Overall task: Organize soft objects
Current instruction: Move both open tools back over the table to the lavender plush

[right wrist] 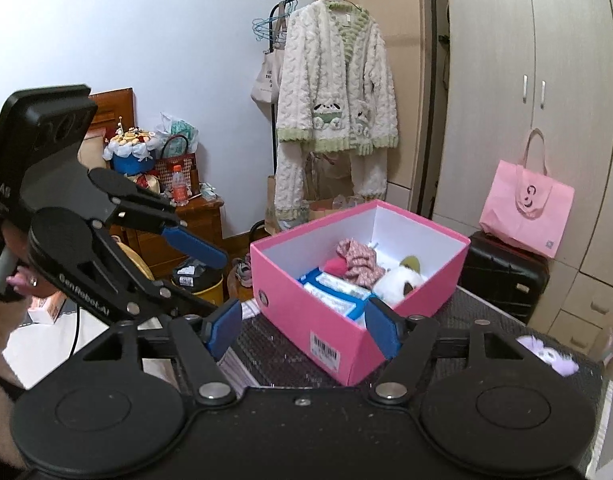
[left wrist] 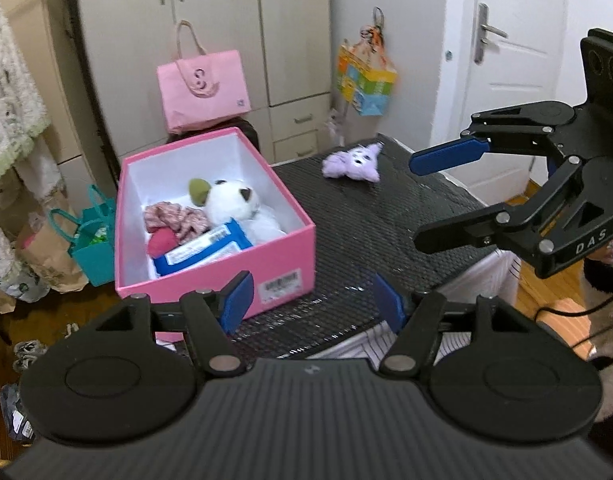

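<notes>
Left gripper (left wrist: 310, 300): jaws stand apart with nothing between them, over the near edge of the black mesh table (left wrist: 370, 232).
Right gripper (right wrist: 302, 334): jaws also apart and empty, just before the near corner of the pink box (right wrist: 306, 312).
Free room: bare mesh lies between the box and the table's right edge.
Pink box: stands on the left part of the table, open on top; inside lie a blue packet (left wrist: 202, 250), a red soft piece (left wrist: 162, 240), a pink scrunchie (left wrist: 176, 218) and a white plush (left wrist: 238, 204).
Purple plush (left wrist: 352, 162): lies alone near the far edge of the table, well apart from both grippers and outside the box.
Far side: wardrobe (left wrist: 210, 40) and a pink bag (left wrist: 202, 88) behind the box.
</notes>
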Demonstrator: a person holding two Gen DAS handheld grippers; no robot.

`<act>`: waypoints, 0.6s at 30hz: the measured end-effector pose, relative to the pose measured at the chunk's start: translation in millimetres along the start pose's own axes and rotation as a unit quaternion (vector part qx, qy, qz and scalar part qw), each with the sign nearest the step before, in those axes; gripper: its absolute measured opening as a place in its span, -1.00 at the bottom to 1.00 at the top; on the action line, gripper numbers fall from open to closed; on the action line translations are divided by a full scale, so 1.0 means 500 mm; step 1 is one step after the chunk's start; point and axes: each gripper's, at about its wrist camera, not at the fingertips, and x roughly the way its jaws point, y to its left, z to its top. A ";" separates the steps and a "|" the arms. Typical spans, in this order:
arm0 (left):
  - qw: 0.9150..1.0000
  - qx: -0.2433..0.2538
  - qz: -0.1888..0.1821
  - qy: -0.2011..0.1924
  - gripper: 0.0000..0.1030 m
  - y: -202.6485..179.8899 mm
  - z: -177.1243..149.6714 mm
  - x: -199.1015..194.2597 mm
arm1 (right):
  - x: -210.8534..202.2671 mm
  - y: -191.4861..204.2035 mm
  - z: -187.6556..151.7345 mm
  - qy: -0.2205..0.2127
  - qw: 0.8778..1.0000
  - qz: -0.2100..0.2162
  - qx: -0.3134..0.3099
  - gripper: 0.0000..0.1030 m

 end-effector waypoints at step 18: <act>0.994 0.038 -0.084 0.058 0.43 -0.093 0.023 0.127 | -0.065 -0.095 -0.134 0.029 0.995 -0.070 0.070 0.51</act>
